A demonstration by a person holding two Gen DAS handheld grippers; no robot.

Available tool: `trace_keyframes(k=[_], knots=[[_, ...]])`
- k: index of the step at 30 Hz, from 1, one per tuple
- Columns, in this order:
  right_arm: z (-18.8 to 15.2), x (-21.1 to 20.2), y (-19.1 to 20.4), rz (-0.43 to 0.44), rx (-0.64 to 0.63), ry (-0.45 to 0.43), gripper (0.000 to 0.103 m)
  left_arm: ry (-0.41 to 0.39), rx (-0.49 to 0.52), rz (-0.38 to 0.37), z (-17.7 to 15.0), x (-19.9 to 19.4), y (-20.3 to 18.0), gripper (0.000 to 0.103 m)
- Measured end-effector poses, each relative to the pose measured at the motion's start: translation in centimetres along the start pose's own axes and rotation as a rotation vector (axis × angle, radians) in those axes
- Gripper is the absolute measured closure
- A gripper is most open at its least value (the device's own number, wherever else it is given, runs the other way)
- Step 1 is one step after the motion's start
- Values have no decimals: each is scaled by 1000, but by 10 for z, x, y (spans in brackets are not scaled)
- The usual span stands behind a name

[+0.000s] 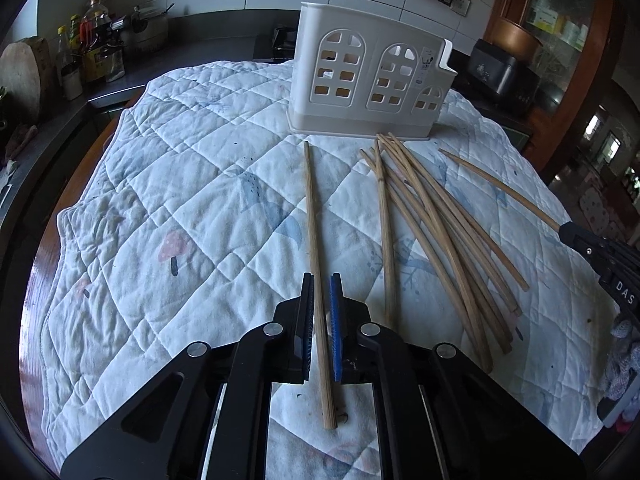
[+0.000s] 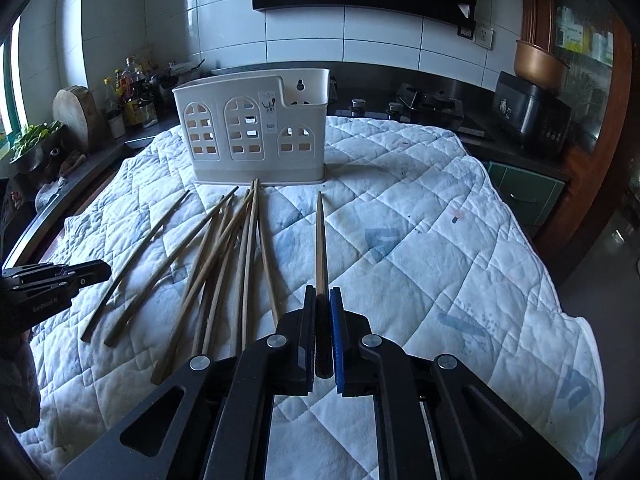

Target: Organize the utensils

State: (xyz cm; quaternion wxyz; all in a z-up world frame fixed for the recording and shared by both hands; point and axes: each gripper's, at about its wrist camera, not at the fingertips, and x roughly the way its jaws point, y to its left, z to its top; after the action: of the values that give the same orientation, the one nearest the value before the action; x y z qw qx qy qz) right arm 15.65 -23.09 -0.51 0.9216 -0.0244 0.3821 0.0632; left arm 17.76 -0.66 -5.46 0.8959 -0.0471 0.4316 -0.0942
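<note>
We're seeing dim, cool daylight coming in from a window at nine o'clock in the right wrist view. Fisheye bending curves the wall tiles, corners go black, shadows stay soft, and focus looks sharp throughout.

Both of my claws were built of matte black linkage arms with triangular cut-outs, pinned by round silver rivets, two a side. On the left claw the finger toward nine o'clock carried a dark ribbed pad, and the one toward three o'clock a bright blue ribbed pad. The right claw showed the same pairing, black pad at nine, blue pad at three. From the left camera, the right claw's black housing bore white letters "DAS" and a small screw. Grey knitted fabric showed at four o'clock.
</note>
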Motion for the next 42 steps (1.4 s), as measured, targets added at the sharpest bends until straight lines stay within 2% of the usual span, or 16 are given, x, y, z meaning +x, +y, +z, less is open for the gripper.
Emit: trace_keyframes(k=[3, 6, 11, 15, 18, 29, 34, 42], knots=[[-2, 0, 1, 4, 2, 3, 96, 26, -20, -13, -5, 5, 0, 94], [-4, 1, 1, 8, 7, 7, 96, 33, -14, 23, -10, 10, 1, 93], [-4, 0, 1, 10, 8, 1, 96, 55, -65, 22, -14, 14, 9, 93], [-4, 0, 1, 10, 8, -2, 96, 40, -42, 49, -17, 15, 4, 92], [-3, -2, 1, 13, 13, -2, 96, 38, -22, 72, -15, 13, 0, 96], [25, -27, 2, 24, -8, -83, 96, -100, -6, -1, 13, -37, -4, 99], [30, -32, 6, 24, -22, -101, 96, -66, 13, -2, 7, -32, -6, 96], [18, -25, 5, 32, -4, -73, 96, 35, -21, 9, -18, 3, 4, 94]])
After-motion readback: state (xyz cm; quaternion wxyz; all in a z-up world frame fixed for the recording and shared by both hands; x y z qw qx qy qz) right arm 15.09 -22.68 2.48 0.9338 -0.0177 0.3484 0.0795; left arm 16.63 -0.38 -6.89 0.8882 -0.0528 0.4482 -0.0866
